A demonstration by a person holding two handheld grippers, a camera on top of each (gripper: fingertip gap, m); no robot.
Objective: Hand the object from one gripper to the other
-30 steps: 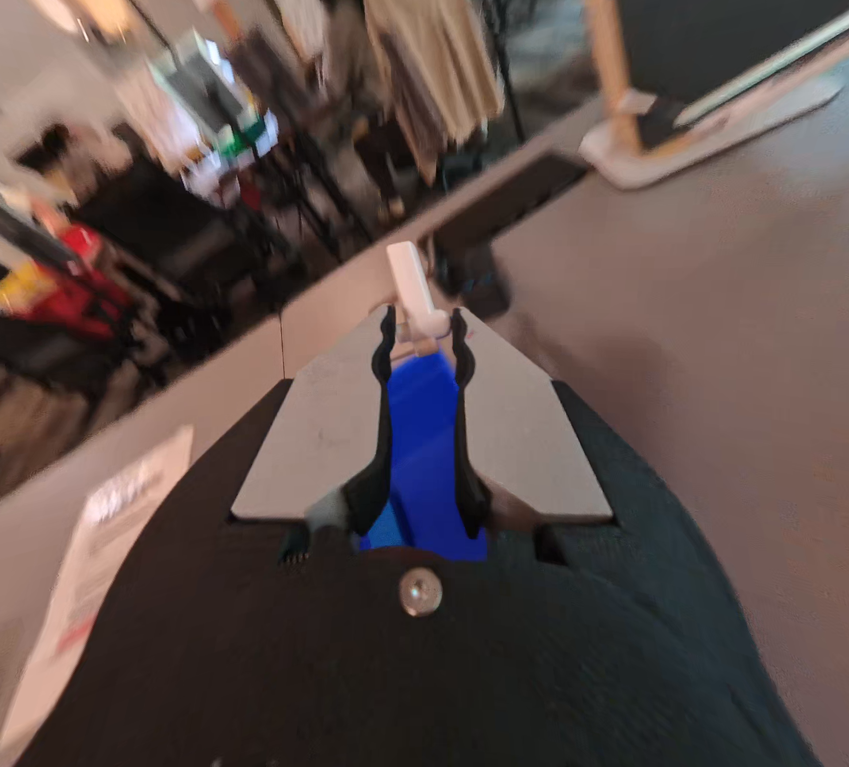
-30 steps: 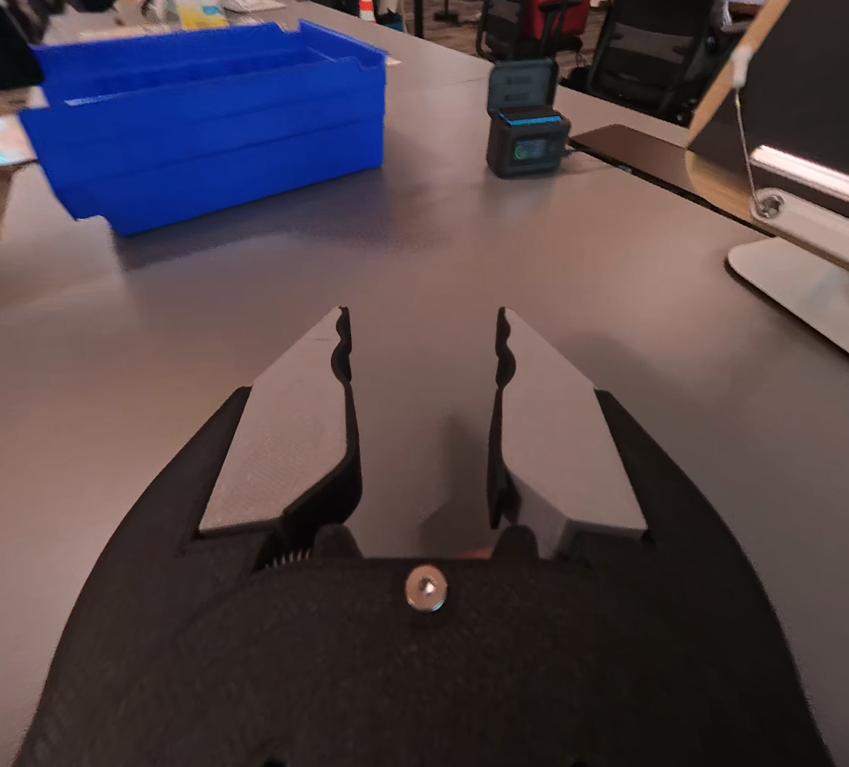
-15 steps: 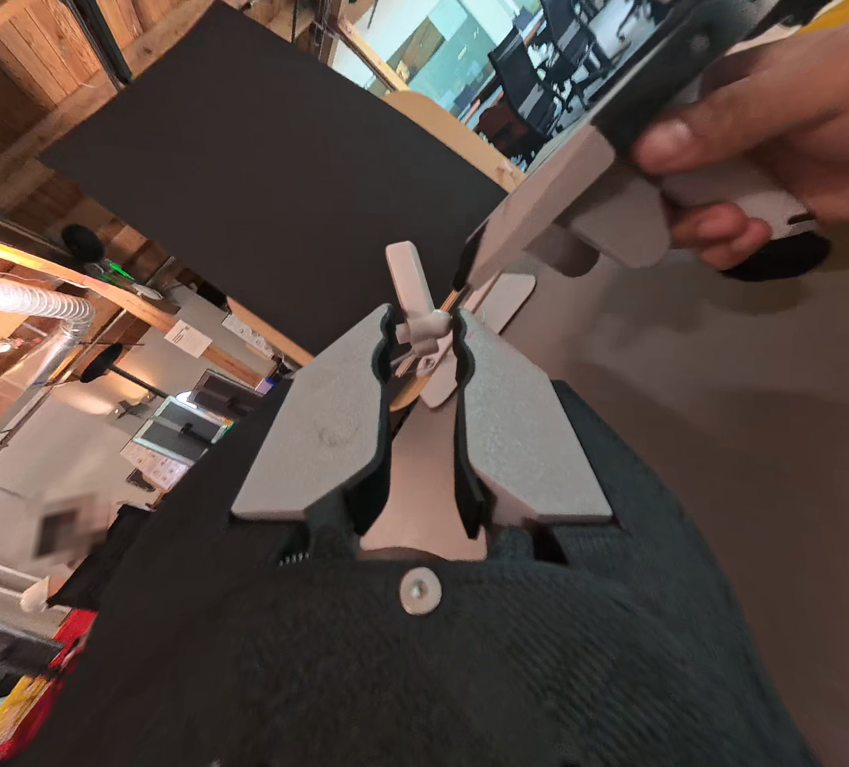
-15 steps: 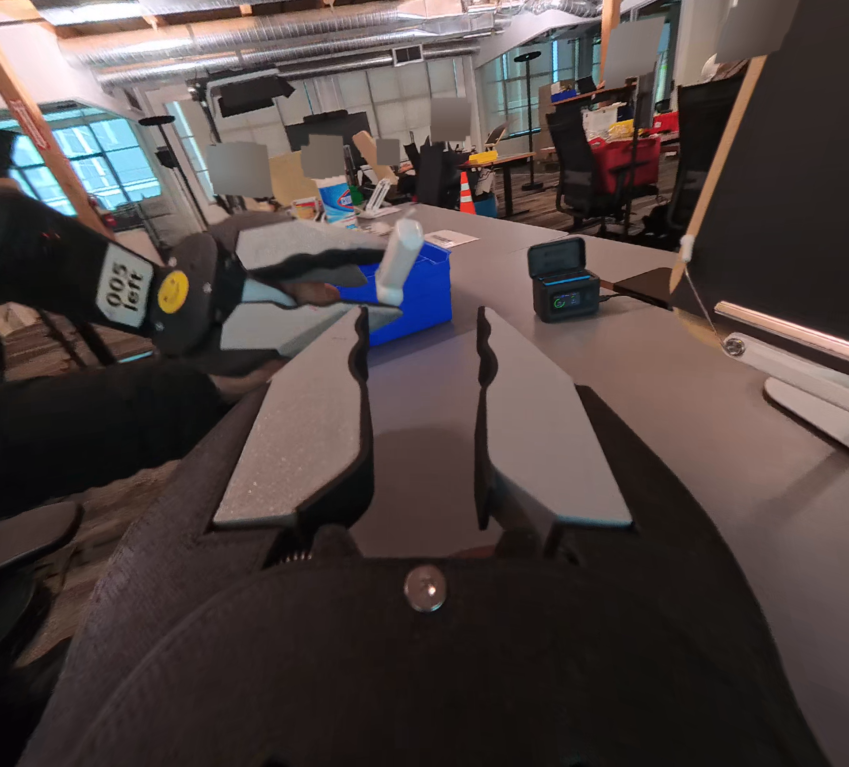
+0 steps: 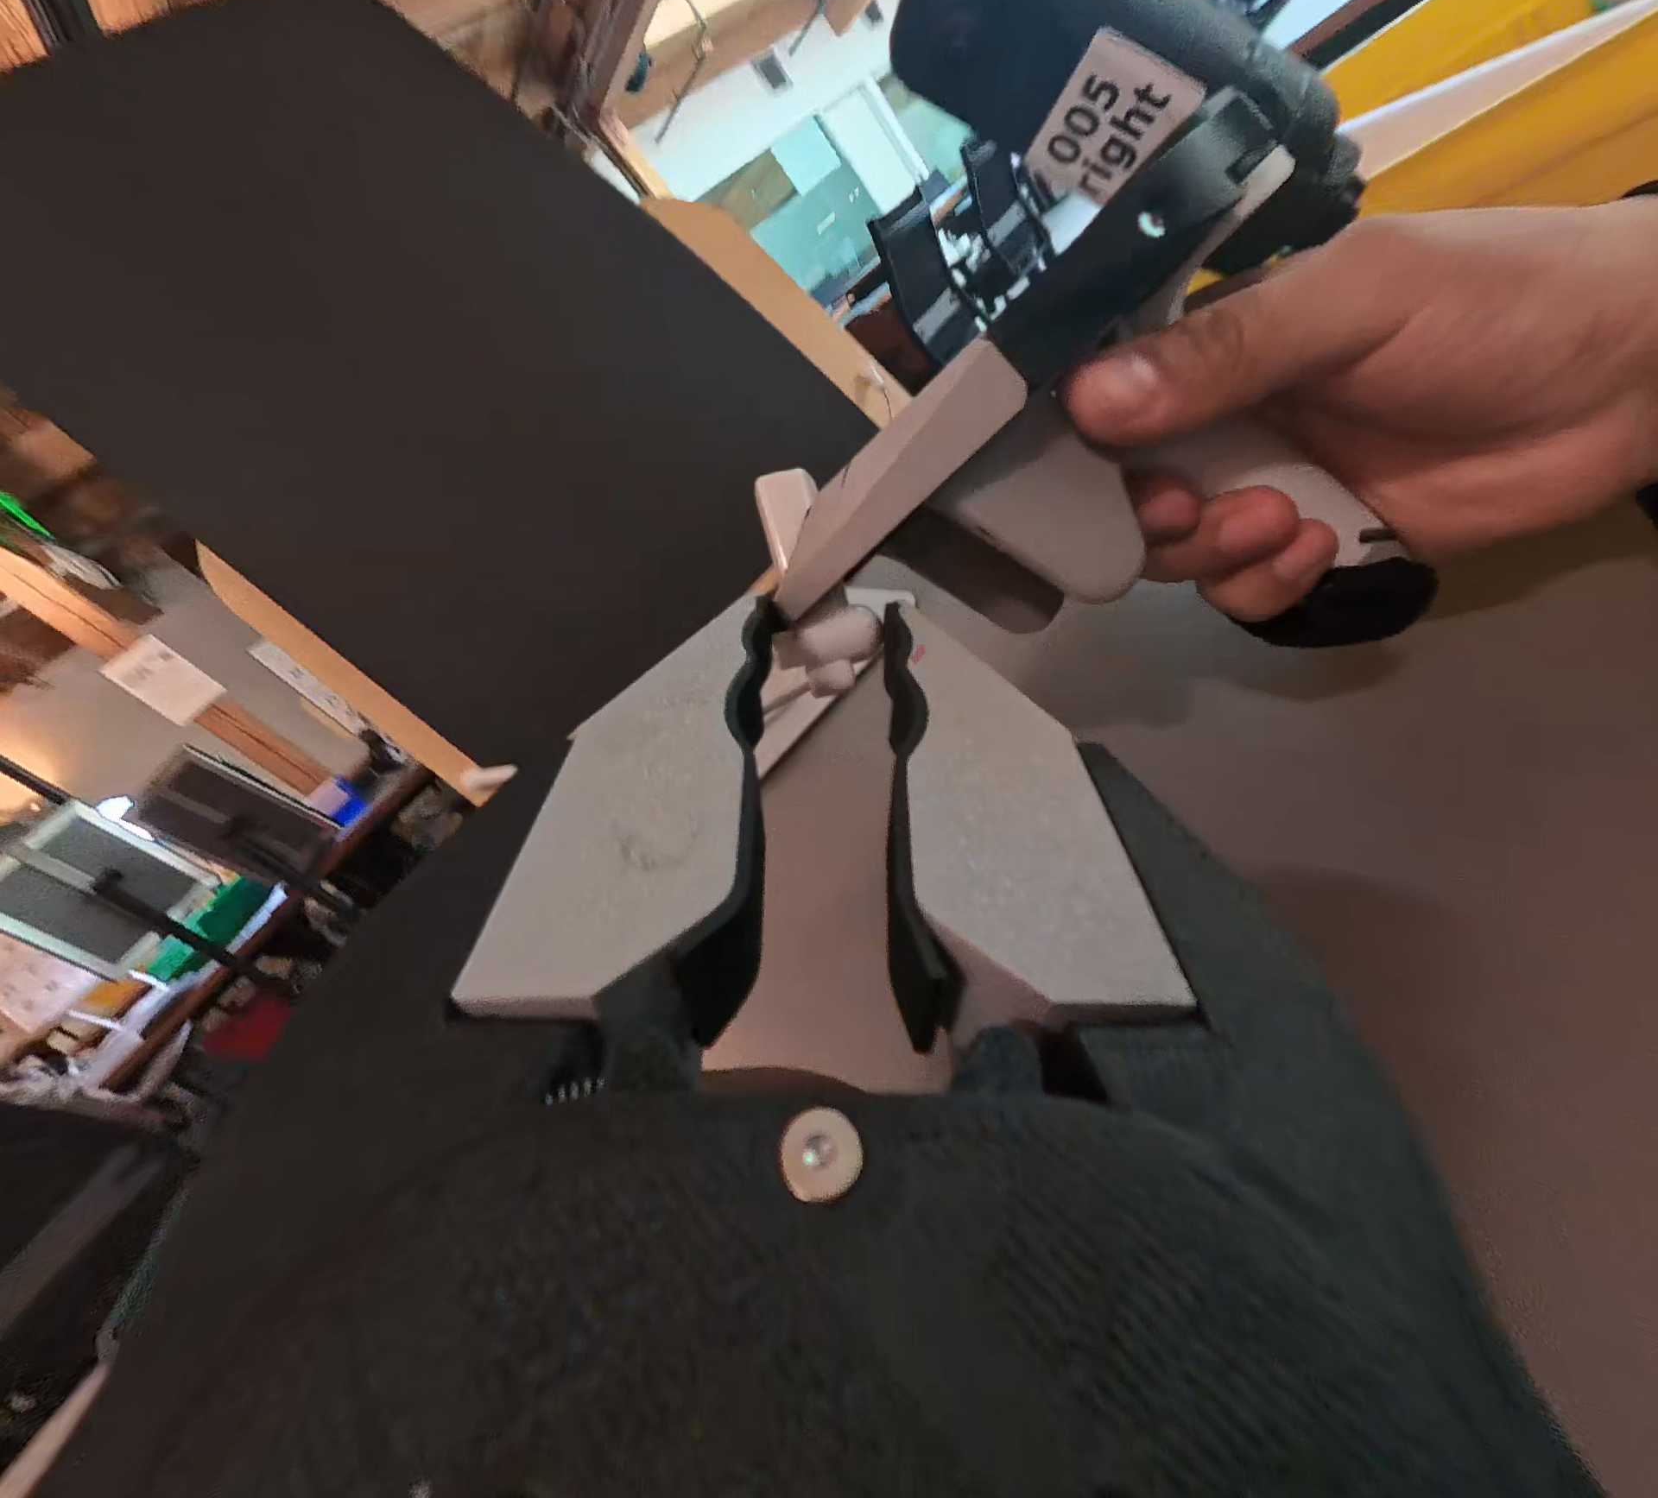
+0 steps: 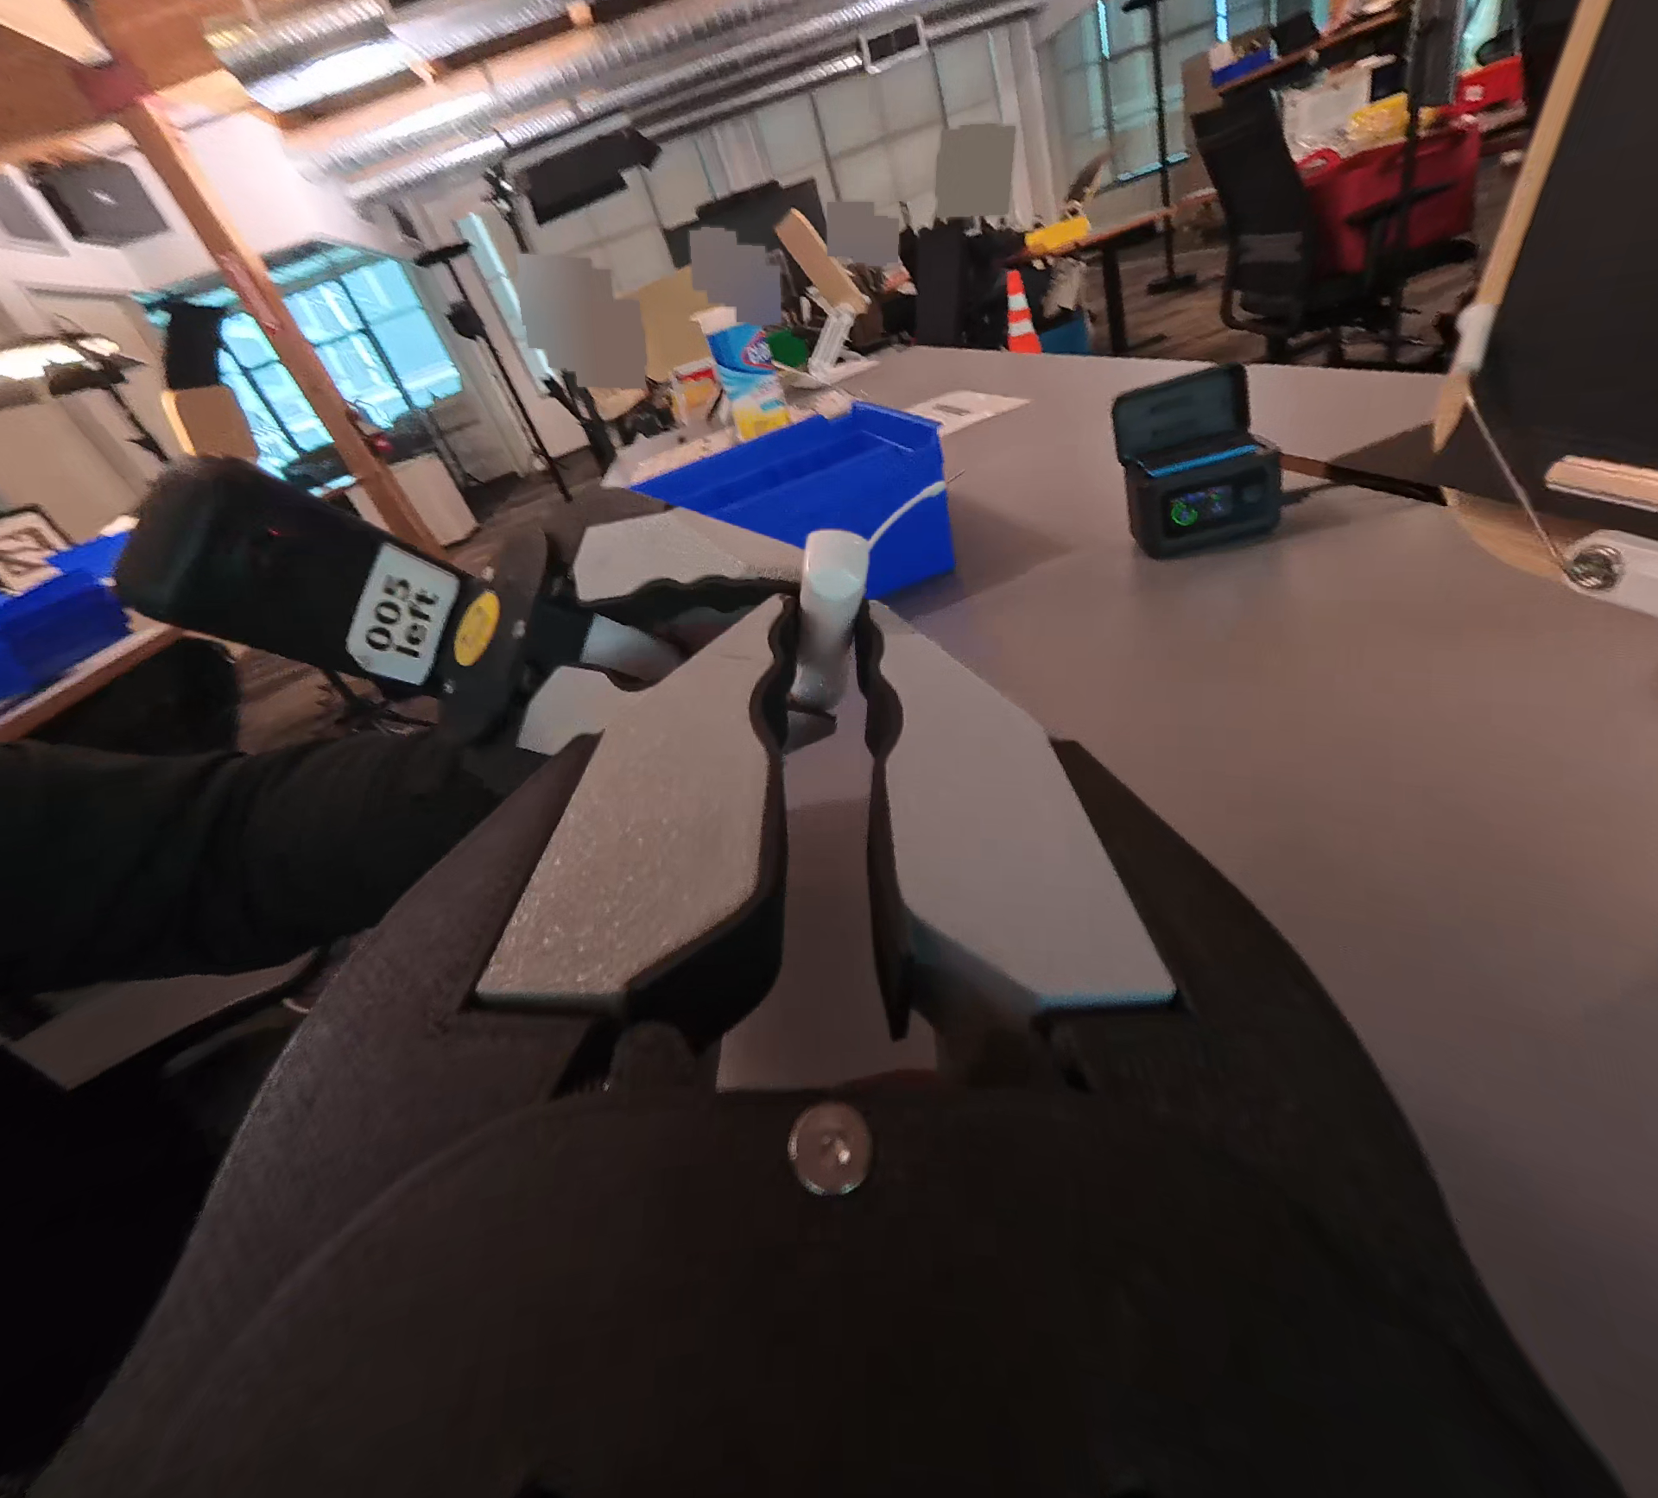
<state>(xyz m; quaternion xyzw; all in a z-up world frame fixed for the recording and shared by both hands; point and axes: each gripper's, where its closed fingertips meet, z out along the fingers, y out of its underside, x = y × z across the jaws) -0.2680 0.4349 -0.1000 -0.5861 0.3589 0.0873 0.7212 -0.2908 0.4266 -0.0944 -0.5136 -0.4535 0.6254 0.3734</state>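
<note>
Right gripper [image 6: 821, 652] closing onto white plastic piece [image 6: 827, 603] since earlier | left gripper [image 5: 821, 648] loosening, spread | retreating straight advised.

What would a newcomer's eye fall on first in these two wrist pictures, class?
The small white object, held in mid-air above the grey table, with the right gripper shut on it. Next, the left gripper, its fingers now parted around the object's lower end, and the bare hand squeezing the right gripper's handle. Farther back on the table sit a blue bin and a small open black case.
</note>
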